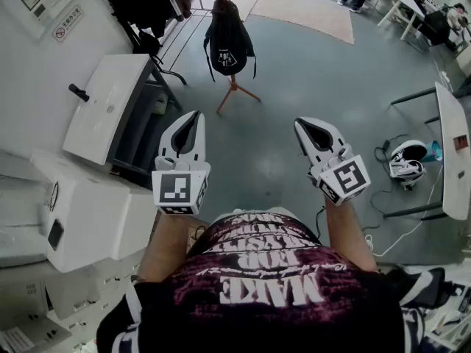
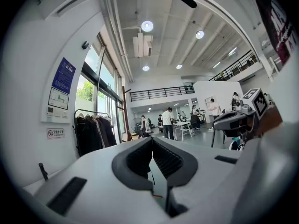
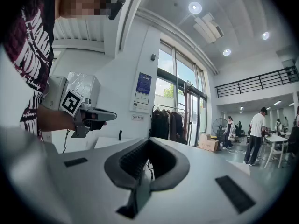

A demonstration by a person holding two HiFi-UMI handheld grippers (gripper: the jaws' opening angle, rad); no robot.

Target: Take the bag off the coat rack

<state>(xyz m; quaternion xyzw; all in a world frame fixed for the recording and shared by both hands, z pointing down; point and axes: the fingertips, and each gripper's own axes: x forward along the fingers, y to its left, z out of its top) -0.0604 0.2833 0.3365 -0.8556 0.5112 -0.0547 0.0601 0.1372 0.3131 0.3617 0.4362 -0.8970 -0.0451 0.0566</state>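
The bag, a black backpack, hangs near the top of the wooden coat rack, which stands on its splayed legs on the grey floor. It is well ahead of the person and a little left of centre in the head view. Its weight appears to hang from a loop or strap over the pole's upper end, so the body sags against the pole with the straps dangling at each side. The left gripper and the right gripper are held side by side in front of the person's torso. Both point level toward the rack and are well apart from it and from each other. Each gripper view shows its own jaws pressed together with nothing between them, so both tools are empty. This looks like a carrying posture for the approach, with the 2 tools kept clear of the white cabinet close at the left. The task looks hardly begun: the person must probably close the gap, then part the jaws to take a strap and lift it up off the pole. A clothes rail of dark garments stands by the windows, beside the route.
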